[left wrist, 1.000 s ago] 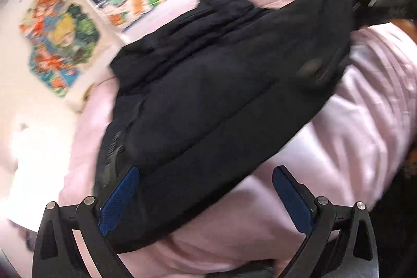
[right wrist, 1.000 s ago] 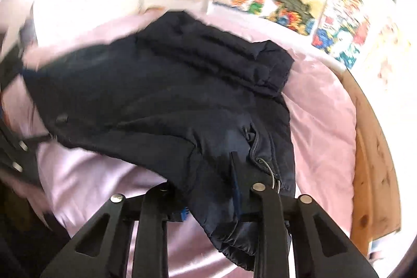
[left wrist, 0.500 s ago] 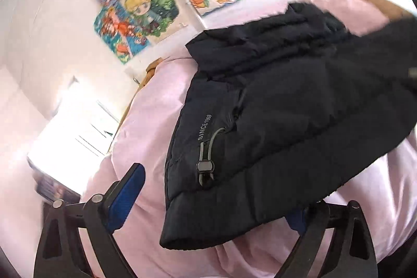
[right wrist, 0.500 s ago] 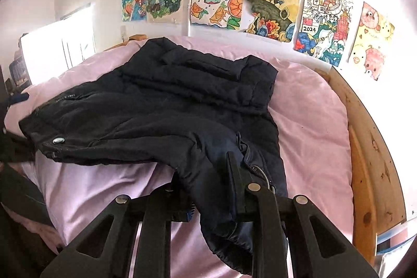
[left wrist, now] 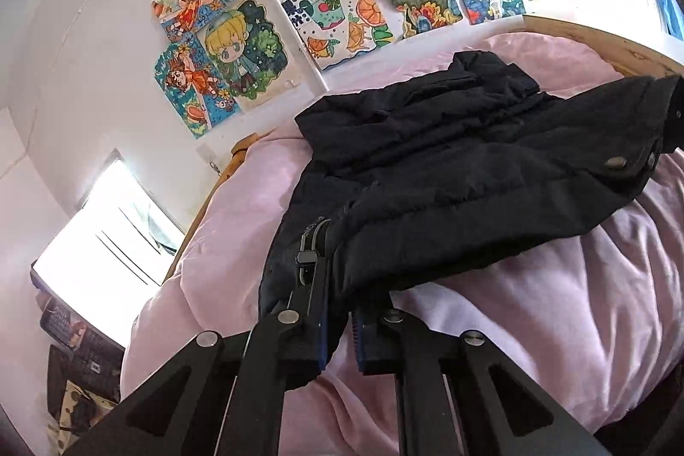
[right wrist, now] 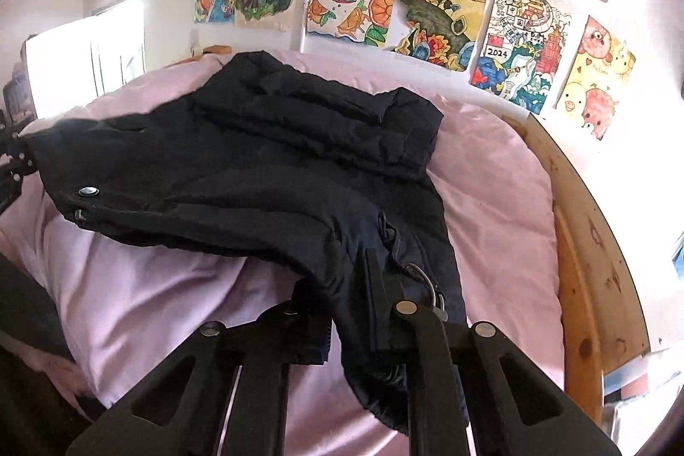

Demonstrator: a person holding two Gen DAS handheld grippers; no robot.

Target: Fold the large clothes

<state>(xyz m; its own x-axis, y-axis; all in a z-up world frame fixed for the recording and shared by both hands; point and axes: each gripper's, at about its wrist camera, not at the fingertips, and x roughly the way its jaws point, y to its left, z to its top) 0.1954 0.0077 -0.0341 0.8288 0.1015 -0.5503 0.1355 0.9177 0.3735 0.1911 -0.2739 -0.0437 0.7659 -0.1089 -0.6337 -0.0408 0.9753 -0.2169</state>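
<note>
Both hems pinched: left gripper [left wrist: 340, 332] clamped, right gripper [right wrist: 350, 328] closing on black puffer jacket [left wrist: 449, 174]. Lift evenly, carry toward collar, keeping hem taut over pink duvet [left wrist: 555, 319].

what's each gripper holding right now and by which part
Both hold the dark padded jacket by its near hem: the left gripper at the corner beside the drawcord toggle, the right gripper at the corner by the metal ring.

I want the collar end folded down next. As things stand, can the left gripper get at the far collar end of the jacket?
Probably not yet: the left gripper is shut on the near hem of the jacket, which covers the way to the collar end.
</note>
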